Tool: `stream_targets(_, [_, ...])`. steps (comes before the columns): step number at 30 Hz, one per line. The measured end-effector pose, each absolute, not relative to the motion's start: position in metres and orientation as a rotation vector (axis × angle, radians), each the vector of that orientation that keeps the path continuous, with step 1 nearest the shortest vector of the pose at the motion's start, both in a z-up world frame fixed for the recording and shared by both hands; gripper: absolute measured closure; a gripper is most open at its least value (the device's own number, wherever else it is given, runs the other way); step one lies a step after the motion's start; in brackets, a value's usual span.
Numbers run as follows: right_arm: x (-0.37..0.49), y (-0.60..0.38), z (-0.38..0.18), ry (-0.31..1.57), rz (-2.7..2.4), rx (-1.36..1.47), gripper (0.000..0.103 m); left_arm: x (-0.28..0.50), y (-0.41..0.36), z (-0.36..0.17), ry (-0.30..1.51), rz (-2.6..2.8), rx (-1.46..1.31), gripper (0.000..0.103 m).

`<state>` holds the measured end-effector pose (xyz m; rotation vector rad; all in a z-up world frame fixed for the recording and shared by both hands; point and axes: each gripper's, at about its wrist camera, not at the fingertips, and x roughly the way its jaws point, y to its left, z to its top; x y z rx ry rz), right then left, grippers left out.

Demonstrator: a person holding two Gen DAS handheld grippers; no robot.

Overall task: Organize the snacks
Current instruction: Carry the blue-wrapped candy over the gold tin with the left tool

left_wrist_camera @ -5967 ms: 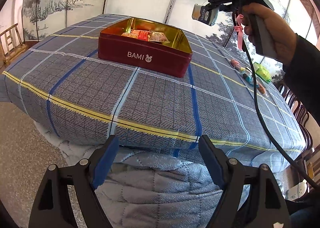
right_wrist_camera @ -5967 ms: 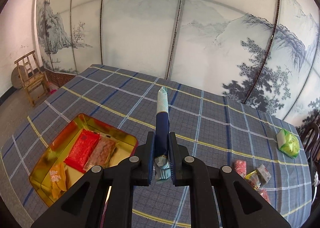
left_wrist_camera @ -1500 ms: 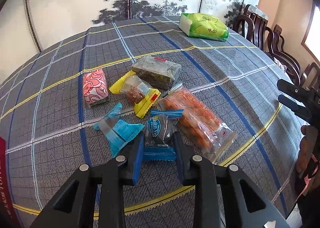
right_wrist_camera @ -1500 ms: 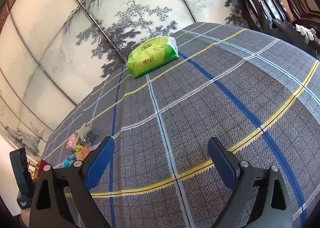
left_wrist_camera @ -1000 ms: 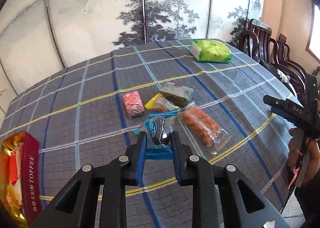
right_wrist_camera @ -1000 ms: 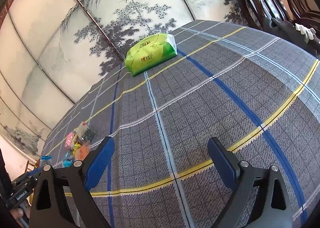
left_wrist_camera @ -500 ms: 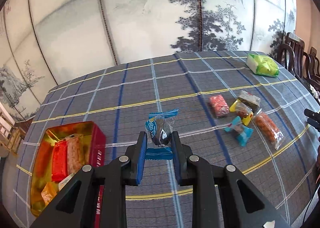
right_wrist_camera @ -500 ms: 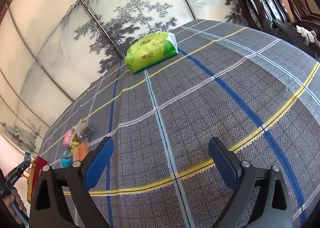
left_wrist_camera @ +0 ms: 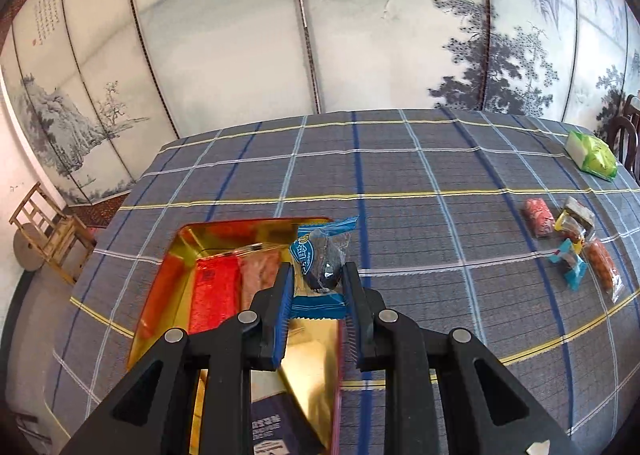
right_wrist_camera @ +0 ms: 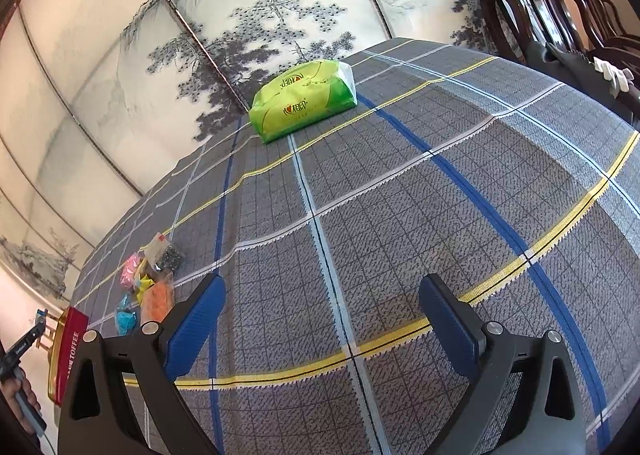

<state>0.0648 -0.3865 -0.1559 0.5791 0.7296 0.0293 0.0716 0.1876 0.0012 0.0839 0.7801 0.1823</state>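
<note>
My left gripper (left_wrist_camera: 318,279) is shut on a blue-wrapped dark snack (left_wrist_camera: 322,259) and holds it above the far right corner of the open red tin (left_wrist_camera: 168,275). The tin has a gold inside and holds a red packet (left_wrist_camera: 212,295), a pink one and a dark blue one near me. Several loose snacks (left_wrist_camera: 568,243) lie on the plaid tablecloth at the right. My right gripper (right_wrist_camera: 320,307) is open and empty, low over the cloth. In its view the loose snacks (right_wrist_camera: 148,279) and the red tin (right_wrist_camera: 70,351) sit at the far left.
A green tissue pack (right_wrist_camera: 304,99) lies at the table's far side, also in the left wrist view (left_wrist_camera: 592,155). Dark wooden chairs (right_wrist_camera: 560,15) stand at the right edge. A small wooden chair (left_wrist_camera: 44,231) stands on the floor at the left. A painted folding screen backs the table.
My left gripper has carried the blue snack leftward from the loose pile to above the red tin. My right gripper has stayed open in nearly the same place.
</note>
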Motion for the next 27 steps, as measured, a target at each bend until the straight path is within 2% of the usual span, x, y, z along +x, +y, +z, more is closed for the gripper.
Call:
stream_targets(15, [0.065,-0.386,-0.155,0.730,0.028,0.578,0.005,0.060,0.291,-0.002,0.842,0.322,-0.001,0.082])
stream_targets(27, [0.065,-0.386,-0.155,0.730,0.029,0.578,0.005,0.063,0.312,-0.025,0.933,0.320,-0.076,0.082])
